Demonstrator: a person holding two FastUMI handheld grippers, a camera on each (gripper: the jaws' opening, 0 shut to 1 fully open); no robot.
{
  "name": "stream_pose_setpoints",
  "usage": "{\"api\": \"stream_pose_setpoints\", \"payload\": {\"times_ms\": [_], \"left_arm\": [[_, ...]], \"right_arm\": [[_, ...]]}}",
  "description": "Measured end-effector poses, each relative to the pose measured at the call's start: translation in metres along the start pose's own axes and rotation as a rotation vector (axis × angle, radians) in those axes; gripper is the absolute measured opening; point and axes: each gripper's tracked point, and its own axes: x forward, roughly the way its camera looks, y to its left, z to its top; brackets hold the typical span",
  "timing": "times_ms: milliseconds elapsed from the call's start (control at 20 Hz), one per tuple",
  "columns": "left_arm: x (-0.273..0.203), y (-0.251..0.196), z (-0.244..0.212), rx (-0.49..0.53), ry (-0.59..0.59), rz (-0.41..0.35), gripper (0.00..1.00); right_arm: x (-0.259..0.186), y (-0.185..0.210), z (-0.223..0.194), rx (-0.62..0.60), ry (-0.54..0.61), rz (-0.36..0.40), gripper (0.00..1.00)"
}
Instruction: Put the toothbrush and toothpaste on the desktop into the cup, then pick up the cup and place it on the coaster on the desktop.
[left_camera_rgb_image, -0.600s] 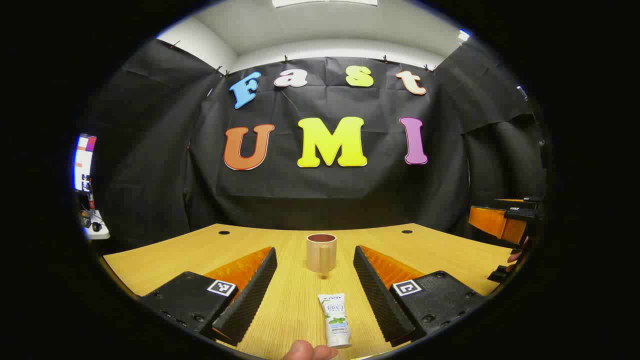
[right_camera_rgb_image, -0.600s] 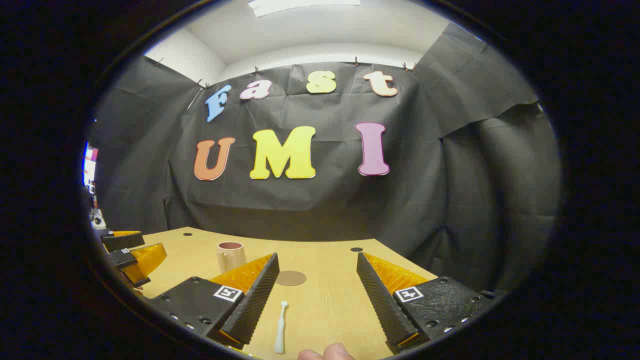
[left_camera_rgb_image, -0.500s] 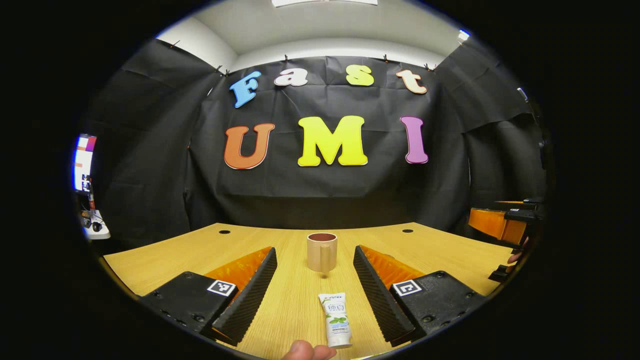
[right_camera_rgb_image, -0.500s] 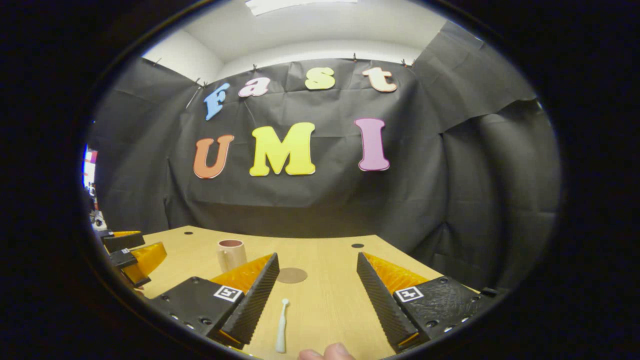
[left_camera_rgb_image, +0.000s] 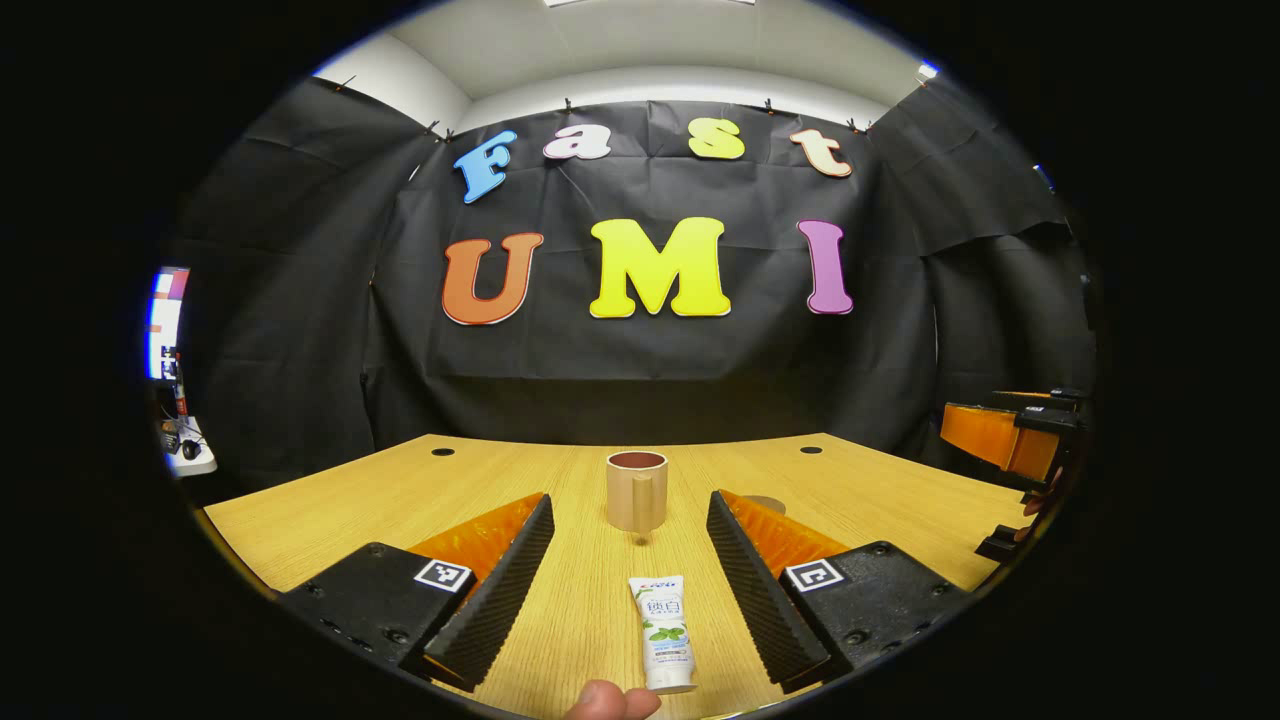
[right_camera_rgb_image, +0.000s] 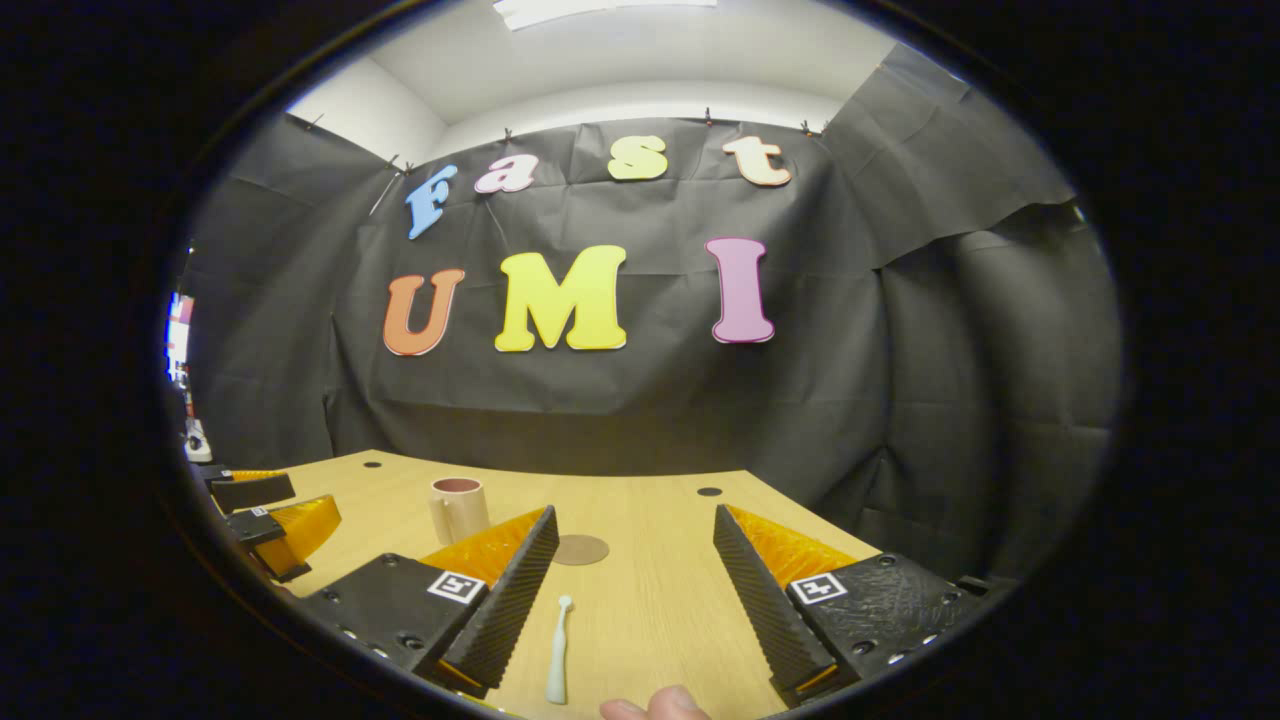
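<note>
A white toothpaste tube (left_camera_rgb_image: 663, 632) lies flat on the wooden desktop (left_camera_rgb_image: 330, 505) between the fingers of my open left gripper (left_camera_rgb_image: 630, 530). Straight beyond it stands the beige cup (left_camera_rgb_image: 636, 489), handle toward me. In the right gripper view, a pale toothbrush (right_camera_rgb_image: 557, 650) lies near the left finger of my open right gripper (right_camera_rgb_image: 635, 540). The round brown coaster (right_camera_rgb_image: 580, 549) sits farther out, with the cup (right_camera_rgb_image: 458, 509) to its left. A sliver of the coaster (left_camera_rgb_image: 768, 503) peeks past the left gripper's right finger. The left gripper (right_camera_rgb_image: 262, 515) shows at the far left of the right gripper view.
The right gripper (left_camera_rgb_image: 1012, 448) sits at the right edge of the left gripper view. A fingertip (left_camera_rgb_image: 608, 701) shows at the bottom of the left gripper view, and another fingertip (right_camera_rgb_image: 655, 705) at the bottom of the right gripper view. Cable holes (left_camera_rgb_image: 442, 452) dot the desk's far edge.
Both views have shifted slightly, with the wall lower and the toothpaste and toothbrush a bit higher in frame. Neither gripper has taken hold of anything.
</note>
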Motion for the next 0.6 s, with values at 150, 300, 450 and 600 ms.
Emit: {"api": "stream_pose_setpoints", "payload": {"times_ms": [150,300,450,600], "left_arm": [[-0.001,0.000,-0.001,0.008,0.010,-0.001,0.98],[-0.001,-0.002,-0.003,0.010,0.027,-0.015,0.98],[-0.001,-0.002,-0.009,0.010,0.056,-0.024,0.98],[-0.002,-0.003,-0.013,0.003,0.078,-0.027,0.98]], "right_arm": [[0.000,0.002,-0.003,0.011,0.009,0.008,0.97],[0.001,0.005,-0.009,0.008,0.029,0.020,0.95],[0.002,0.008,-0.014,0.007,0.048,0.030,0.95],[0.001,0.010,-0.013,-0.001,0.049,0.034,0.95]]}}
